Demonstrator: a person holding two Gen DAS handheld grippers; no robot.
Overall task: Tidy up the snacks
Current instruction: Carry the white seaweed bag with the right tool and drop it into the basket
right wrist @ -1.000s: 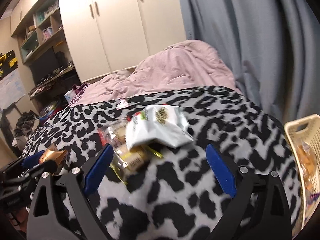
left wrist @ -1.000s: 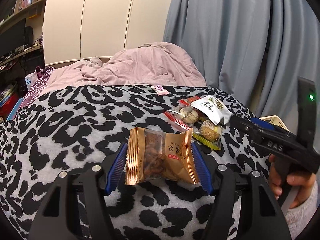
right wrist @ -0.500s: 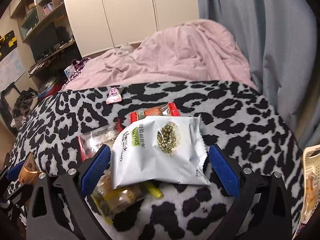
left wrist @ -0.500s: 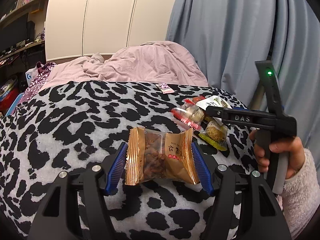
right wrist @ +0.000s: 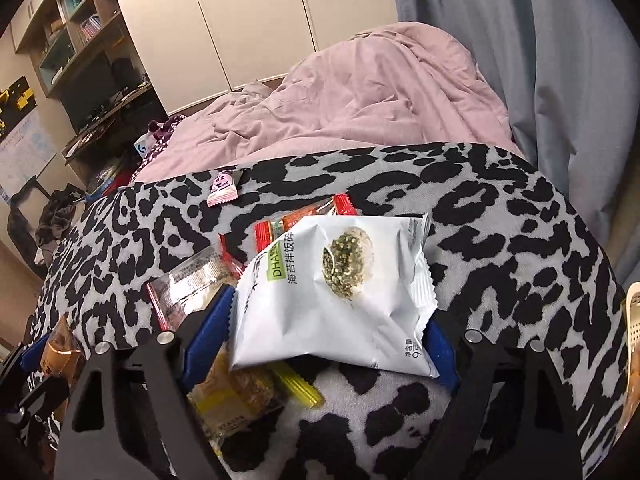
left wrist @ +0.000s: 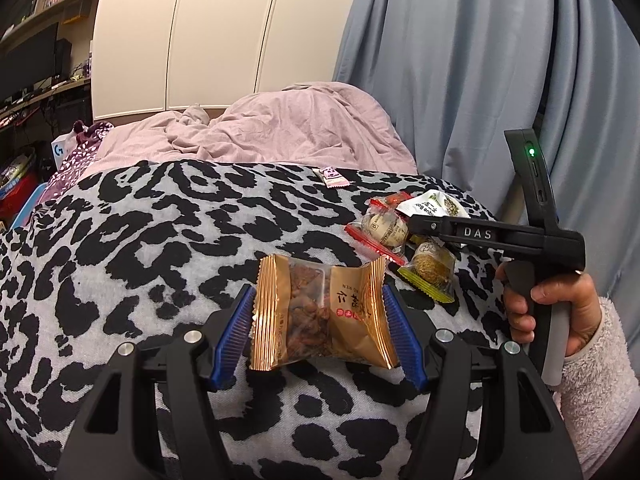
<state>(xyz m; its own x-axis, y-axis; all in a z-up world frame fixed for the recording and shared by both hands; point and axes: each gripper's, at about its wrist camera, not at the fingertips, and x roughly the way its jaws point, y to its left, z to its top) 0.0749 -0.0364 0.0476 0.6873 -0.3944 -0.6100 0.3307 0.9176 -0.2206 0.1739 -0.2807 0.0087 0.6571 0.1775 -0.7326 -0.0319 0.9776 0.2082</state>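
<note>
My left gripper (left wrist: 318, 330) is shut on a gold nut snack packet (left wrist: 320, 316) and holds it above the leopard-print blanket (left wrist: 160, 240). My right gripper (right wrist: 326, 328) has its blue pads against both sides of a white seaweed packet (right wrist: 340, 292), which lies on top of a small pile. In the pile are a red-edged clear packet (right wrist: 188, 284), an orange-red packet (right wrist: 304, 220) and a yellow-edged packet (right wrist: 240, 396). The same pile shows in the left wrist view (left wrist: 400, 232), under the right gripper's body (left wrist: 480, 234).
A small pink packet (right wrist: 222, 190) lies farther back on the blanket, also in the left wrist view (left wrist: 332, 176). A cream basket (right wrist: 632, 352) shows at the right edge. A pink duvet (left wrist: 280, 128), white wardrobes and a grey curtain stand behind.
My right gripper has moved forward over the pile and closed in around the white seaweed packet. My left gripper has kept hold of the gold packet, barely moving.
</note>
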